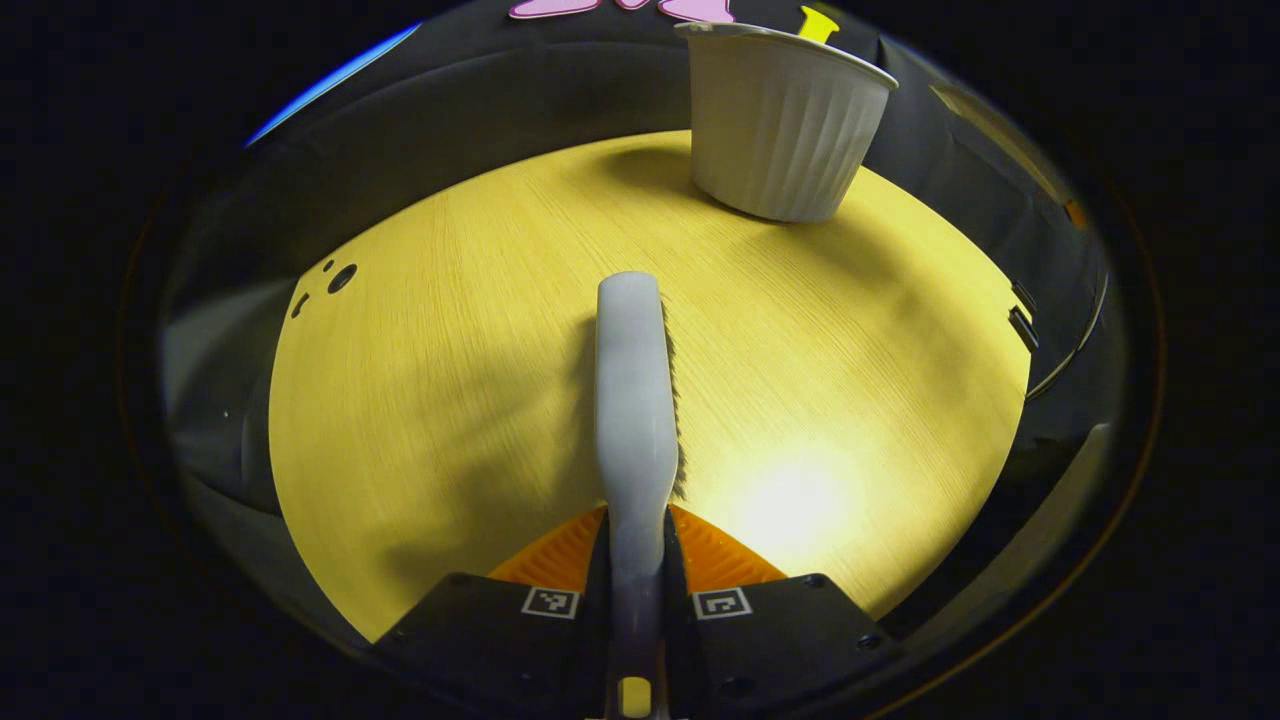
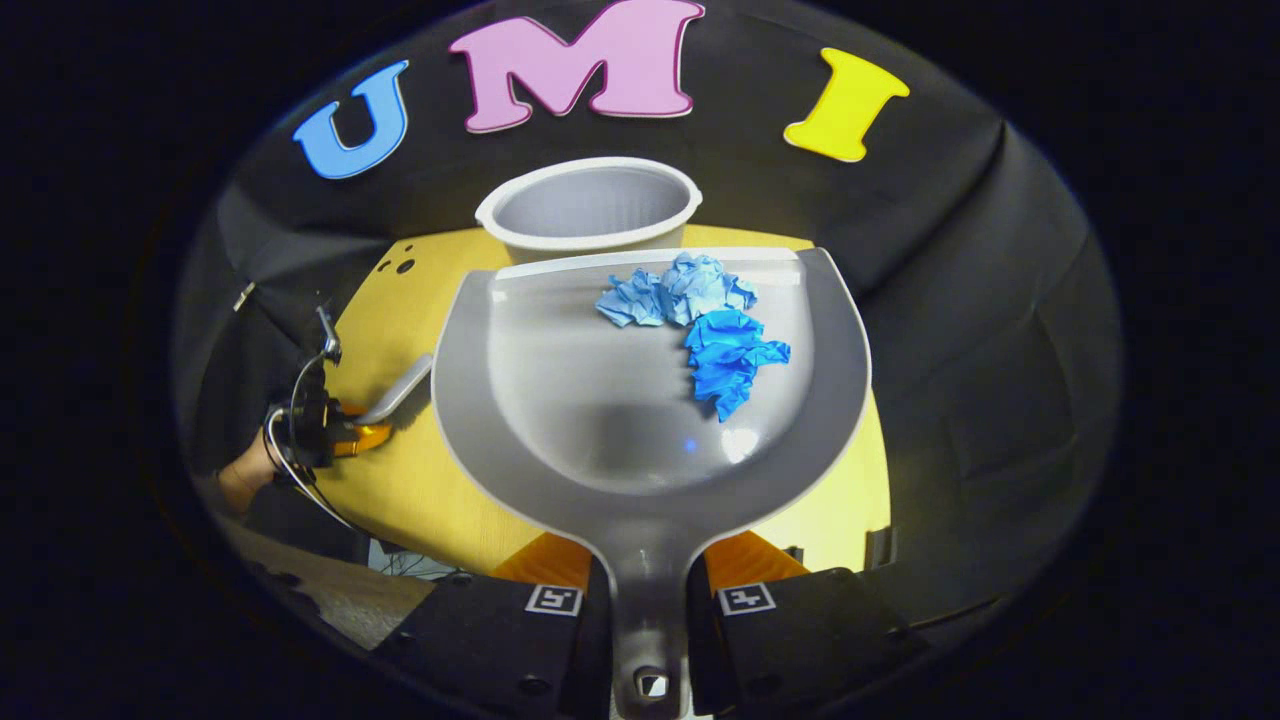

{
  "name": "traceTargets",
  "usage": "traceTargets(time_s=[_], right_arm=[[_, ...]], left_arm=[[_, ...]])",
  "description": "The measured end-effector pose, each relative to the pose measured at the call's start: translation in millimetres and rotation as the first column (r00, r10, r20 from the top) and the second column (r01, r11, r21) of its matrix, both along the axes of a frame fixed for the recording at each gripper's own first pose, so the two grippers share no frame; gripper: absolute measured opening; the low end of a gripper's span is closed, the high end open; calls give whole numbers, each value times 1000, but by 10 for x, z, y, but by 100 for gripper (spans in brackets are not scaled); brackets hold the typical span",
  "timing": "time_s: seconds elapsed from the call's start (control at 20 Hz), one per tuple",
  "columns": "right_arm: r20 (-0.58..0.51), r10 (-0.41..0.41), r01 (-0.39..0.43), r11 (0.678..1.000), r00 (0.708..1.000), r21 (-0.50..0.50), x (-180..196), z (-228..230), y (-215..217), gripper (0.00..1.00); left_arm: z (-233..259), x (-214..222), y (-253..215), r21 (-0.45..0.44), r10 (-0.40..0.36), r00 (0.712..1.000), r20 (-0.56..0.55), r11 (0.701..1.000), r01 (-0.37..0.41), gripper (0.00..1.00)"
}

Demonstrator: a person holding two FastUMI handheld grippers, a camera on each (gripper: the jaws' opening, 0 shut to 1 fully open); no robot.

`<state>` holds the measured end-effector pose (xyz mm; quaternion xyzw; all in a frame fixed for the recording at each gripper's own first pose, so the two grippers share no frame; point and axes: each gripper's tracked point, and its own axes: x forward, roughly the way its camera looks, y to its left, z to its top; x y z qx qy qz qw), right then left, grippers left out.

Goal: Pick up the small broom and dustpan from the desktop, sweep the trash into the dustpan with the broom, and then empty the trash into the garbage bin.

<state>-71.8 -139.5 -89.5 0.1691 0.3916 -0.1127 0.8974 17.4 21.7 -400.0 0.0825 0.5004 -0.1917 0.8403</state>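
Observation:
In the left gripper view my left gripper (image 1: 637, 560) is shut on the handle of the small grey broom (image 1: 634, 400), which points ahead over the yellow desktop (image 1: 440, 400), its dark bristles just showing along its right side. The white ribbed garbage bin (image 1: 780, 130) stands at the far side. In the right gripper view my right gripper (image 2: 648, 590) is shut on the handle of the grey dustpan (image 2: 600, 400), held above the desk with its lip close to the bin (image 2: 588, 208). Three crumpled blue paper balls (image 2: 700, 320) lie in the pan near the lip. The left gripper (image 2: 345, 425) with the broom (image 2: 398, 390) sits far left.
The round yellow desktop (image 2: 400, 300) has small dark holes (image 1: 340, 278) near its far left edge. Black cloth walls surround the desk. A person's hand (image 2: 240, 480) holds the left gripper at the desk's left side.

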Motion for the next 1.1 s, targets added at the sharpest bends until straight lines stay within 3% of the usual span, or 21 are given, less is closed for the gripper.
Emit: traceTargets(time_s=[0.1,0.4,0.75,0.95,1.1], right_arm=[[-11,-1,0,999,1000,-48,29,133,-195,34],[-54,36,-46,977,998,-210,474,519,-835,34],[-133,119,-155,941,984,-302,1038,657,-1019,34],[-215,164,-240,885,963,-400,1246,729,-1129,34],[-293,196,-319,822,936,-471,1330,831,-1208,34]], left_arm=[[-7,-11,25,-9,2,1000,5,1000,-2,30],[14,16,18,-22,-19,1000,23,1000,20,27],[29,28,4,-32,-6,999,37,999,7,27],[18,19,4,-39,10,999,46,999,-9,27],[16,9,9,-44,21,998,51,999,-19,27]])
